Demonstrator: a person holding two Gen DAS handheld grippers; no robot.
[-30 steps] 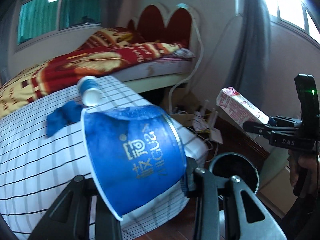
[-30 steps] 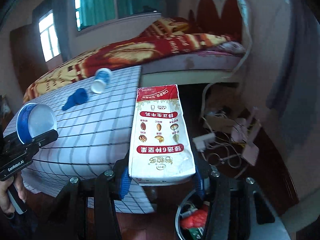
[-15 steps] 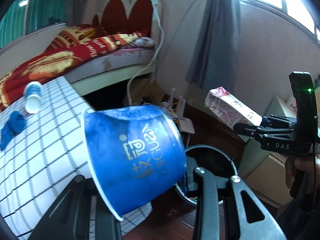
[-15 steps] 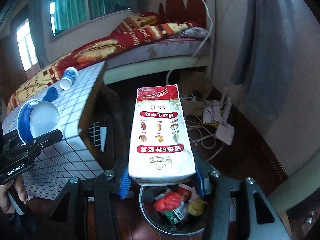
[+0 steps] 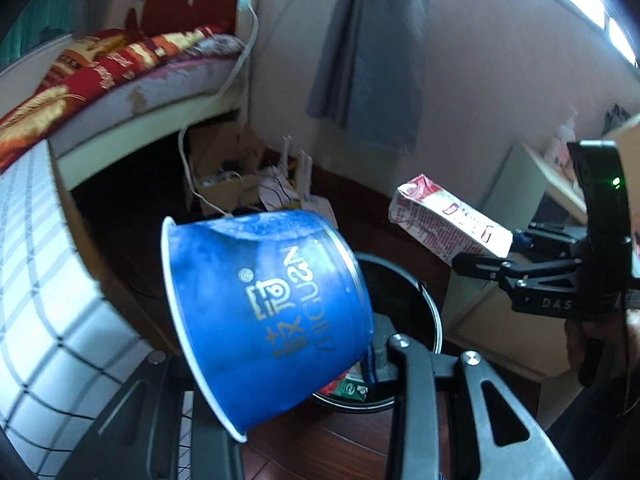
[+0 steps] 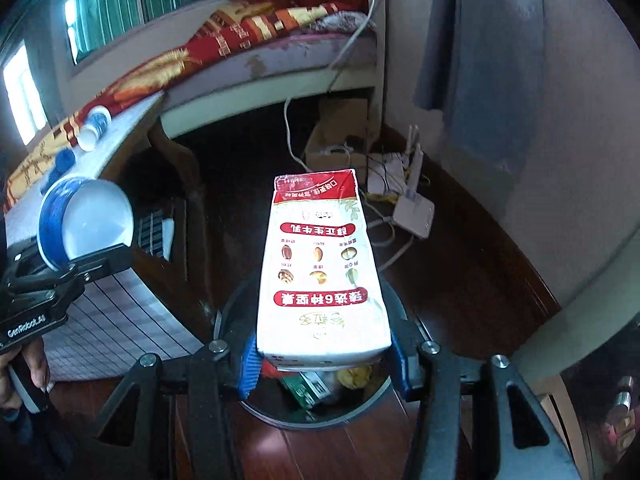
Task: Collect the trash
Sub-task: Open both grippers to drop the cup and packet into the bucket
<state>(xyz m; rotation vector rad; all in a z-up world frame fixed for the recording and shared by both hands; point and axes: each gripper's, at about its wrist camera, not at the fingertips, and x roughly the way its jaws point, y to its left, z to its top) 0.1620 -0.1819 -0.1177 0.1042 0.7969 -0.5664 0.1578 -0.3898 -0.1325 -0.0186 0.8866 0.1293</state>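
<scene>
Both loaded: carton [image 6: 324, 268] between right gripper [image 6: 322, 356] fingers, above bin [image 6: 280, 416].

A blue paper bowl [image 5: 264, 304] with gold lettering lies tipped on its side, its white inside facing left, gripped in the left tongs [image 5: 280, 364] above a round dark bin [image 5: 424, 308]. A white-and-red milk carton [image 6: 322, 268], upright and printed with nuts, sits clamped in the right tongs [image 6: 322, 360] over the bin, which holds colourful wrappers.
</scene>
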